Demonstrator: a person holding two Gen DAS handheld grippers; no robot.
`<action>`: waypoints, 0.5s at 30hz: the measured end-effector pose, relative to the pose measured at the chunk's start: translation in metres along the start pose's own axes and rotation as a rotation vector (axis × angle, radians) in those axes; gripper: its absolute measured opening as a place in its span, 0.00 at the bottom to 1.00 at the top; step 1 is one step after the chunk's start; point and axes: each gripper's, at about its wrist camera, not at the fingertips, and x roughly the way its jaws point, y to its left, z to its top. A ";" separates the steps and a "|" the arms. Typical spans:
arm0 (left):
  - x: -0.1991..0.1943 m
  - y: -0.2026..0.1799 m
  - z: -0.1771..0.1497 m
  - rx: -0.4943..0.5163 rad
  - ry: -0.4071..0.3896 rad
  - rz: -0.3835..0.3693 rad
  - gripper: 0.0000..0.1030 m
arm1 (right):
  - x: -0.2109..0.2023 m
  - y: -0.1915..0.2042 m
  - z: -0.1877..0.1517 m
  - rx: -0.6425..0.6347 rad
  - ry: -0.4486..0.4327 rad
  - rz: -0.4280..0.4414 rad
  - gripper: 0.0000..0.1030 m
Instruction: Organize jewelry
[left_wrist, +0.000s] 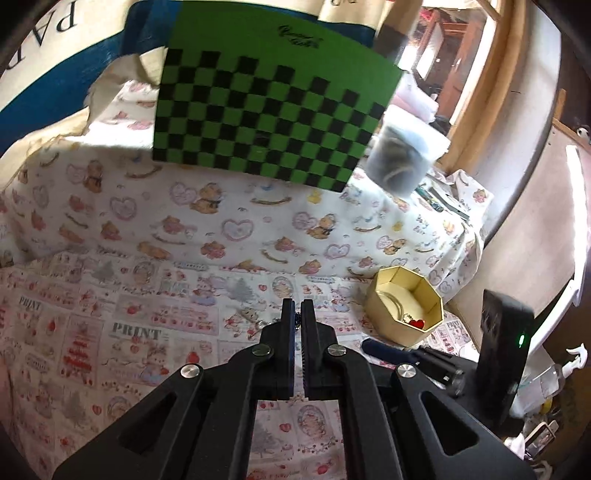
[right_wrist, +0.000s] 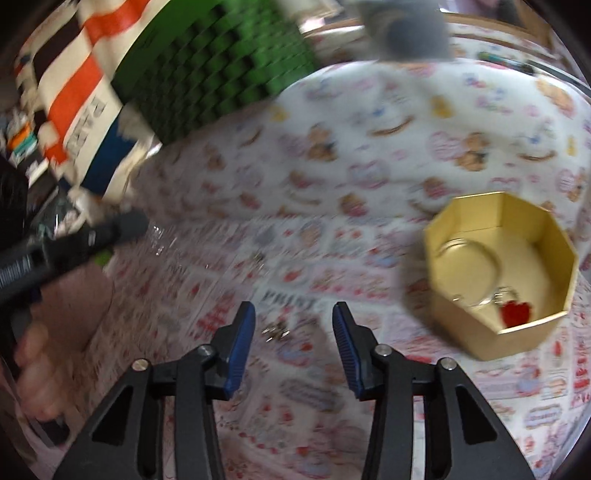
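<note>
A gold octagonal box (left_wrist: 404, 308) stands open on the patterned cloth, right of my left gripper (left_wrist: 297, 308). It holds a red heart charm (left_wrist: 417, 324) on a ring. My left gripper is shut on a dark beaded chain (left_wrist: 296, 325) that shows between its fingertips. A small silver piece (left_wrist: 252, 315) lies just left of the fingertips. In the blurred right wrist view the box (right_wrist: 498, 273) with the red charm (right_wrist: 515, 313) sits to the right. My right gripper (right_wrist: 293, 314) is open above a small silver jewelry piece (right_wrist: 275, 329) on the cloth.
A green and black checkered board (left_wrist: 266, 110) leans at the back, with a grey plastic container (left_wrist: 400, 158) beside it. The other gripper's dark body (left_wrist: 504, 354) is at the right. In the right wrist view the left gripper's arm (right_wrist: 74, 240) and a hand (right_wrist: 40, 373) are at the left.
</note>
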 end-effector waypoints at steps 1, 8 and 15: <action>0.003 0.001 0.000 0.001 0.015 0.015 0.02 | 0.003 0.004 -0.002 -0.013 0.009 -0.003 0.36; 0.010 0.014 -0.001 -0.025 0.073 0.078 0.02 | 0.021 0.006 -0.007 0.024 0.063 -0.006 0.31; 0.014 0.018 -0.003 -0.059 0.104 0.054 0.02 | 0.028 0.015 -0.006 0.000 0.054 -0.050 0.31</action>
